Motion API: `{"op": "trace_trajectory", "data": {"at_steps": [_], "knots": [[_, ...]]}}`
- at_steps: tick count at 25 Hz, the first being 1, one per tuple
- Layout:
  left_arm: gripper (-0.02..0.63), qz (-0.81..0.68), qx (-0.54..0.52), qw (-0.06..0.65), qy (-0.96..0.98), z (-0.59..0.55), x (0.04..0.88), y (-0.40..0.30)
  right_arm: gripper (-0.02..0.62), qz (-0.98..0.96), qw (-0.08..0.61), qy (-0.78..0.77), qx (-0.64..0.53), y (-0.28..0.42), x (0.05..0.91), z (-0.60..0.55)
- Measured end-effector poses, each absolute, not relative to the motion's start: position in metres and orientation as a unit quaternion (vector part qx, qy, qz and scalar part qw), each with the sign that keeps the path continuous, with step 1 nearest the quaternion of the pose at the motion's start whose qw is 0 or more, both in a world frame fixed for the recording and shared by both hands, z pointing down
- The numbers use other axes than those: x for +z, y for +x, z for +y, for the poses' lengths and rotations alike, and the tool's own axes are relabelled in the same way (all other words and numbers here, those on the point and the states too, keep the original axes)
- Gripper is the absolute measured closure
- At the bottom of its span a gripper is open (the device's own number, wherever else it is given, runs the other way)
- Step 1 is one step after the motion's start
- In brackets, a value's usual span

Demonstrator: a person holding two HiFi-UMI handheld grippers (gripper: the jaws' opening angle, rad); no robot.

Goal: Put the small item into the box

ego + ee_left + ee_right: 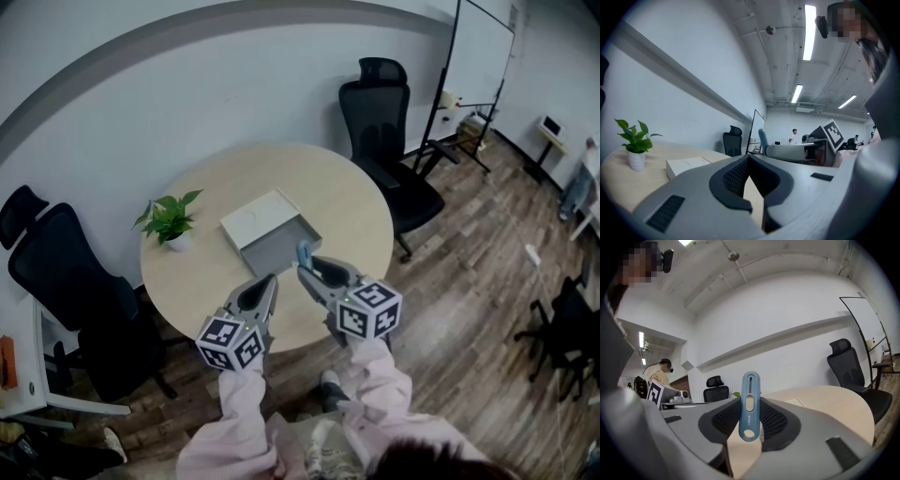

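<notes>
An open white box (270,234) lies in the middle of the round table (356,202); it also shows as a low white slab (689,165) in the left gripper view. My right gripper (305,269) is shut on a small slim blue item (303,251), which stands upright between the pads (750,406). It hovers over the table's near edge, just short of the box. My left gripper (267,281) is beside it on the left, its jaws (749,158) closed tip to tip with nothing in them.
A small potted plant (172,220) stands on the table left of the box. Black office chairs sit at the left (66,281) and at the far right (389,141). A whiteboard (483,52) stands at the back right.
</notes>
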State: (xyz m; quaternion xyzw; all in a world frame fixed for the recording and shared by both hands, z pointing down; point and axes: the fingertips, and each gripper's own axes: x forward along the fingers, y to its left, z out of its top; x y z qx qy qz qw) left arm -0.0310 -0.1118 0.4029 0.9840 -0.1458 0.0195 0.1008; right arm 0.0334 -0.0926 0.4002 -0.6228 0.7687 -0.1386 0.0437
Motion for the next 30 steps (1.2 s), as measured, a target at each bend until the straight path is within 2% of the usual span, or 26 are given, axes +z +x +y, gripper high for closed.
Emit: {"op": "trace_trajectory", "data": {"at_steps": [30], "knots": [[0.597,-0.229,0.031,0.129,0.964,-0.226,0.429,0.033,0.471,0.811,0.016,-0.558,-0.174,0.111,0.430,-0.214]]}}
